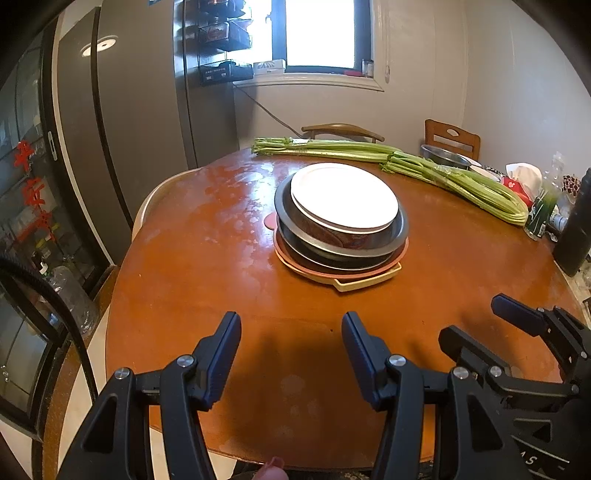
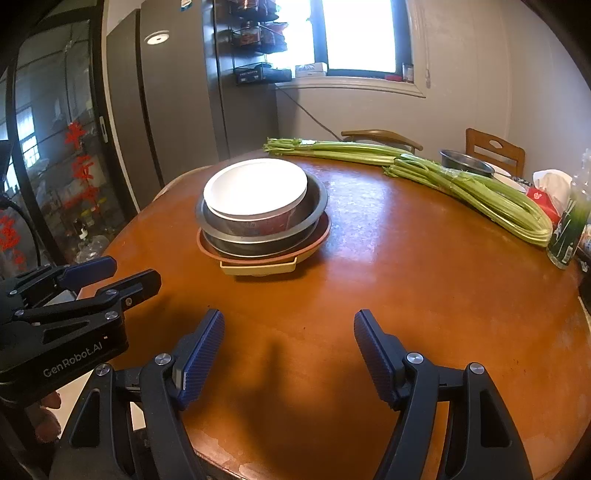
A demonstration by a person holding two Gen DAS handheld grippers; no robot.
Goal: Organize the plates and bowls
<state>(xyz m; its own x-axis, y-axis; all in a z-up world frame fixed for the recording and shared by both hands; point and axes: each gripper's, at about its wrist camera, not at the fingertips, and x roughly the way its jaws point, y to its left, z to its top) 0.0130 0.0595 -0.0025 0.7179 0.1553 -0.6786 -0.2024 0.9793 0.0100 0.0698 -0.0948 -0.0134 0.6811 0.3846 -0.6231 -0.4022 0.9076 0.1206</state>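
Stack of dishes at frame centre on round orange-brown wooden table (image 1: 207, 295): white round plate (image 1: 343, 195) tops patterned bowl, grey metal bowls (image 1: 332, 240), pink plate, cream tray (image 1: 364, 282) at bottom. Judged nested by size for stability. Stack upright, axis vertical, openings up; tray handle points toward camera. Left hand-held gripper (image 1: 291, 354) and right hand-held gripper (image 2: 290, 354) released, empty, jaws parted, well short of stack. Long green celery bunch (image 1: 454, 177) lies behind, running upper centre to right.

My left wrist camera looks forward and down over the near edge of the round table (image 1: 207, 236). My right one sits just beside it, facing likewise. Both see the stacked dishes (image 1: 341, 218) mid-table, the celery (image 2: 472, 188) and window (image 2: 358, 33).
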